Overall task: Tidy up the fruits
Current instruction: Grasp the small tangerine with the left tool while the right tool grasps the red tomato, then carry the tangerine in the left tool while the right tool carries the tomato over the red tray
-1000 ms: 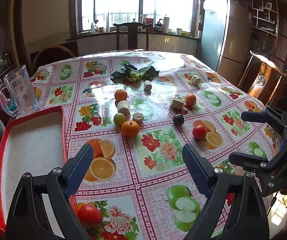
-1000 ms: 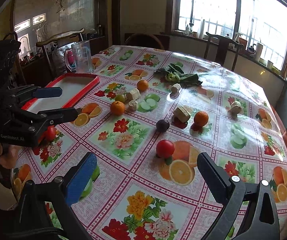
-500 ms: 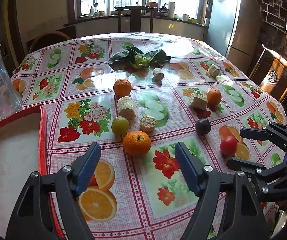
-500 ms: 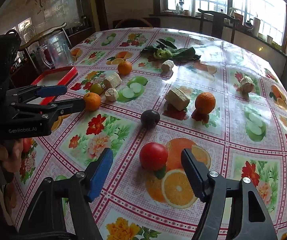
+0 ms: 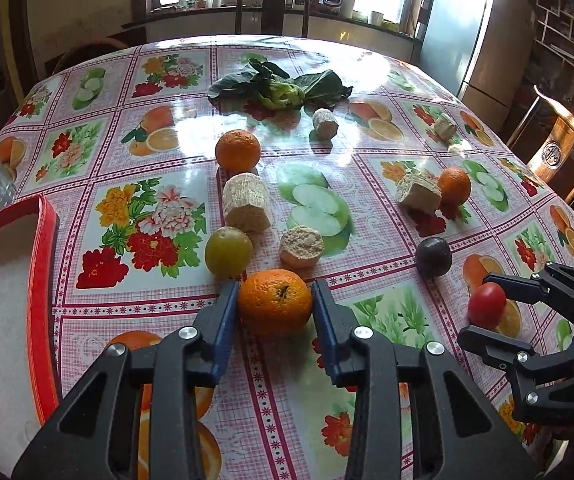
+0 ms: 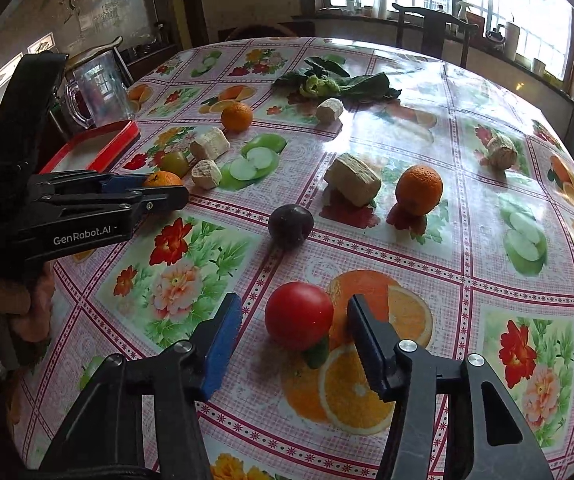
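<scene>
My left gripper (image 5: 274,306) tilts down, jaws closing, pads touching round orange mandarin (image 5: 275,301); right gripper (image 6: 295,330) closing around red tomato (image 6: 299,315), gaps either side, clear tablecloth around.

Red tomato (image 6: 299,316); orange mandarin (image 5: 275,301); floral, fruit-print tablecloth (image 6: 407,128).

Near orange (image 5: 275,302), stem scar up, on worktop (image 5: 159,152) by red tray (image 5: 41,280). Red tomato (image 6: 299,316) on printed orange slice. Dark plum (image 6: 290,224) beyond it. Green fruit (image 5: 228,251) behind near orange. Two more oranges (image 5: 238,151) (image 5: 454,185) farther back.
</scene>
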Tool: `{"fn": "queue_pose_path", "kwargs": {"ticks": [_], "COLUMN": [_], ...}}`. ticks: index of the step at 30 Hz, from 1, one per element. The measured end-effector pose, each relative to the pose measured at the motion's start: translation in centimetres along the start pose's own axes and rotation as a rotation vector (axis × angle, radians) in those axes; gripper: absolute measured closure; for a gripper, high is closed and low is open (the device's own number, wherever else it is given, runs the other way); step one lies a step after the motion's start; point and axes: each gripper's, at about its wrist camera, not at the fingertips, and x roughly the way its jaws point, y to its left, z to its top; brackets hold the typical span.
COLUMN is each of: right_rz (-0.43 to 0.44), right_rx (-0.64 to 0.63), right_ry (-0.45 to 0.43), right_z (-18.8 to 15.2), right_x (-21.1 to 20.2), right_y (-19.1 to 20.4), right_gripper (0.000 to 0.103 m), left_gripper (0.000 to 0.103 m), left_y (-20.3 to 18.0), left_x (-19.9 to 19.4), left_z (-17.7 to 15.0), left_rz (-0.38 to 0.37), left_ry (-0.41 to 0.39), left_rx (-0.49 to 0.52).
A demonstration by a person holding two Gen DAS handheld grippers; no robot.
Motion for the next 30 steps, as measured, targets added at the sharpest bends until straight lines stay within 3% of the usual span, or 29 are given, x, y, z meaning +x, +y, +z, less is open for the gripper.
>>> {"fn": "queue_pose_path", "kwargs": {"ticks": [1,2,9,17,30], "right_rz": [-0.003,0.004,0.075,0.123,0.197], "right_rx": [0.004,0.013,0.075,0.066,-0.040], "right_ry": [0.000,-0.002,-0.001,-0.024,-0.053], "right_z": [0.0,0.0,-0.5,-1.0,0.0], "right_x": [0.0,-0.1,-1.0,-3.0,-4.7], "right_y": [-0.1,-0.2,-0.2,2.2,8.5], "right_gripper": [0.069,0.071,0.071,0.071,0.071], "left_gripper": [0.069,0.070,0.070,0.070,0.070], "left_y": [-0.1,-0.1,-0.4,0.2,4.1], "left_x": [0.0,-0.1,-1.4,-5.5,-11.5], "left_z": [0.0,0.0,-1.1,-3.1,-6.5], "left_rz": [-0.002,-0.005,-0.060,-0.095,-0.063], "left_ry": [0.000,-0.002,-0.010,-0.056,-0.121], "left_rx": [0.002,0.001,-0.011,-0.028,-0.087]}}
